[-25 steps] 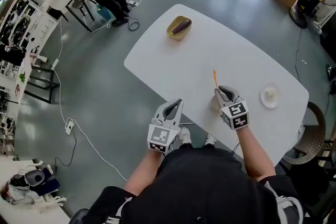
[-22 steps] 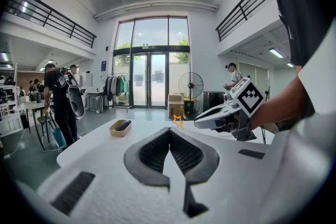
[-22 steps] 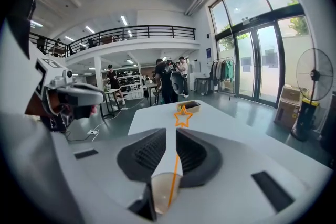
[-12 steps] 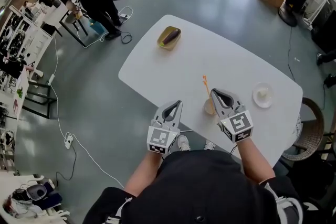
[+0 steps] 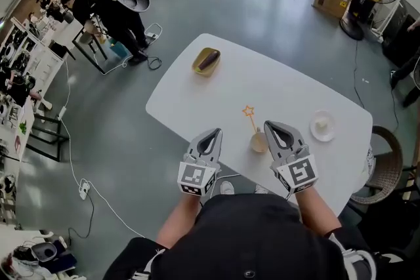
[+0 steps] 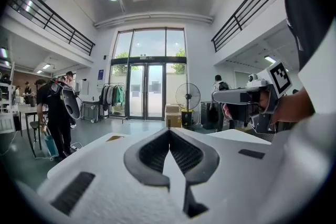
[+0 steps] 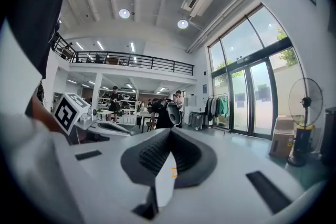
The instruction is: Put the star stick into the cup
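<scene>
The star stick [image 5: 249, 116] is thin and orange with a star outline at its top. It stands tilted in the small tan cup [image 5: 259, 141] near the front edge of the white table [image 5: 282, 88]. My right gripper [image 5: 270, 125] is shut and empty, just right of the cup and apart from it. My left gripper [image 5: 216, 133] is also shut and empty, at the table's front edge left of the cup. In the right gripper view the pads [image 7: 152, 157] meet and a bit of orange [image 7: 173, 171] shows in the slit below them. The left gripper [image 6: 169, 132] shows closed jaws in its own view.
A yellow dish [image 5: 205, 62] holding a dark purple object sits at the table's far left. A small white plate [image 5: 322, 126] with a pale item lies at the right. A wicker chair [image 5: 386, 160] stands by the right end. People stand by tables at the far left.
The star stick went from beside the right gripper's tips into the cup. The right gripper has drawn back toward me and stands apart from it. The left gripper stayed put.
</scene>
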The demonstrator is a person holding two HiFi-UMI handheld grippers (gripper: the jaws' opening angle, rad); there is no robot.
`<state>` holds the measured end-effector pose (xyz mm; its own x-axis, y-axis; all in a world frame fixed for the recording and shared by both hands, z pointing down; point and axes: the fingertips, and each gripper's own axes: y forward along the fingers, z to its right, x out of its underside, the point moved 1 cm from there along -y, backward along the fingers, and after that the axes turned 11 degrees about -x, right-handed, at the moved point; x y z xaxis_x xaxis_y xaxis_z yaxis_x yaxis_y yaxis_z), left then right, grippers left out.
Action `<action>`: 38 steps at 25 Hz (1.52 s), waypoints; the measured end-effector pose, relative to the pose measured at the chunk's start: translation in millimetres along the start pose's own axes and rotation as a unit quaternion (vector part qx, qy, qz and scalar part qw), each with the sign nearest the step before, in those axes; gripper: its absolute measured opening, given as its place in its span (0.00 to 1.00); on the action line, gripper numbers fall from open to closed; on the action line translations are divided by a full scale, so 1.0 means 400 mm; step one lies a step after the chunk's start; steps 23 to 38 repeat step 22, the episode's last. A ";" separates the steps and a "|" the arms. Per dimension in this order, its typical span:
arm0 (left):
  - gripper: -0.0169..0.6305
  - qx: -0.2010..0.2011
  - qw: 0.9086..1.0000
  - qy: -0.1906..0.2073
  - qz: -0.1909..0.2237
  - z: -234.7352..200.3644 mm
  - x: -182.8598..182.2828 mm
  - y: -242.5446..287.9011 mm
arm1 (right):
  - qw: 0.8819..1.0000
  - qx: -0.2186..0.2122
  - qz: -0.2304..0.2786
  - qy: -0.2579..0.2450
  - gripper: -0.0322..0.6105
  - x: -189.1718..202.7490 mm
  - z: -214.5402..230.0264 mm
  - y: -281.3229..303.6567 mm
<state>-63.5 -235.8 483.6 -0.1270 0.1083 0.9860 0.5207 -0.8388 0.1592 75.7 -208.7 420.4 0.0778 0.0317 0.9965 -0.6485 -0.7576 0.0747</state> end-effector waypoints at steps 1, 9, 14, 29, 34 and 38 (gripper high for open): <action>0.05 0.001 1.000 0.000 0.002 0.002 -0.002 0.000 | 1.000 0.004 0.003 -0.004 0.05 0.000 0.002 -0.005; 0.04 0.011 1.000 -0.003 0.005 0.013 -0.005 -0.007 | 1.000 0.012 0.009 -0.017 0.05 -0.004 -0.005 -0.015; 0.04 0.009 1.000 0.005 0.004 0.018 -0.006 -0.005 | 1.000 0.010 0.012 -0.021 0.05 -0.003 -0.003 -0.016; 0.04 0.005 1.000 0.006 0.005 0.010 -0.005 -0.016 | 1.000 0.005 0.016 -0.019 0.05 0.000 -0.013 -0.006; 0.04 0.005 1.000 0.006 0.005 0.010 -0.005 -0.016 | 1.000 0.005 0.016 -0.019 0.05 0.000 -0.013 -0.006; 0.04 0.005 1.000 0.006 0.005 0.010 -0.005 -0.016 | 1.000 0.005 0.016 -0.019 0.05 0.000 -0.013 -0.006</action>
